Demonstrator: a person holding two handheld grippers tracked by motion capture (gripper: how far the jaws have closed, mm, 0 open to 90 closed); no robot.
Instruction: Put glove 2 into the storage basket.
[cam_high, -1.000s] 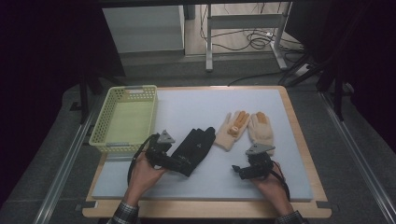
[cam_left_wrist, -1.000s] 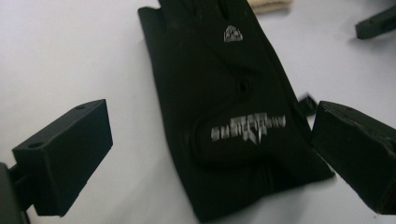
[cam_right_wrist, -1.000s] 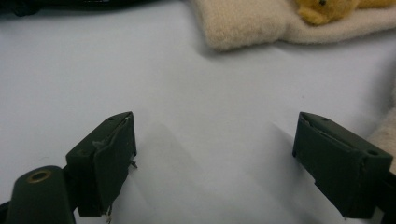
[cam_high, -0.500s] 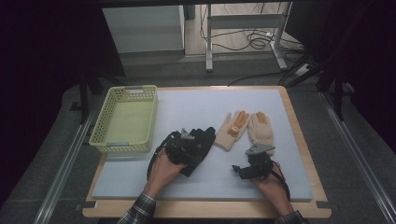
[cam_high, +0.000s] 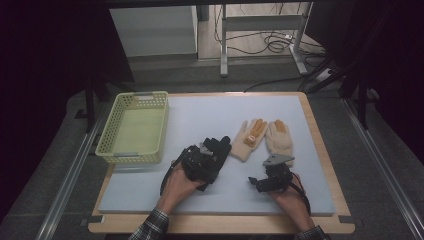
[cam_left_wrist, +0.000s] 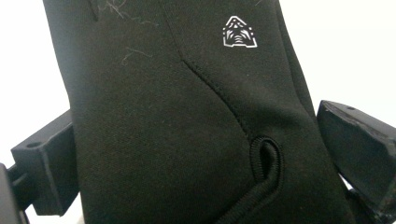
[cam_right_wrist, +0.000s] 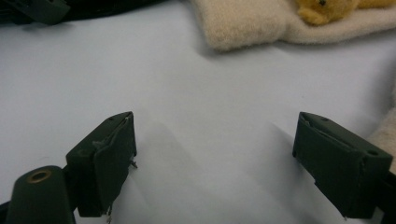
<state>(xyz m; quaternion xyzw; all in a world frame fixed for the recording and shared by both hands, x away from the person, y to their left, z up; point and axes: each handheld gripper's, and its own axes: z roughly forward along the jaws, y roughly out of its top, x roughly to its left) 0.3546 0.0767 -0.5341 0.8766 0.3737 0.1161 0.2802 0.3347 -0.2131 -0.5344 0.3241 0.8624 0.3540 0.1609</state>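
Note:
A black glove lies on the white mat left of centre. My left gripper sits over its near end. In the left gripper view the black glove, with a small white logo, lies between the two jaws, which stand wide on either side; my left gripper is open. Two cream gloves with orange patches lie to the right of the black one. My right gripper rests on the mat just in front of them, pointing left. My right gripper is open over bare mat, a cream glove beyond it.
A pale yellow-green basket stands at the left side of the white mat, with nothing in it. The wooden table edge runs along the front. Cables and metal legs stand on the floor behind the table.
My left gripper has moved right and forward from the mat's left side onto the black glove, its jaws now either side of it. The right gripper has stayed put.

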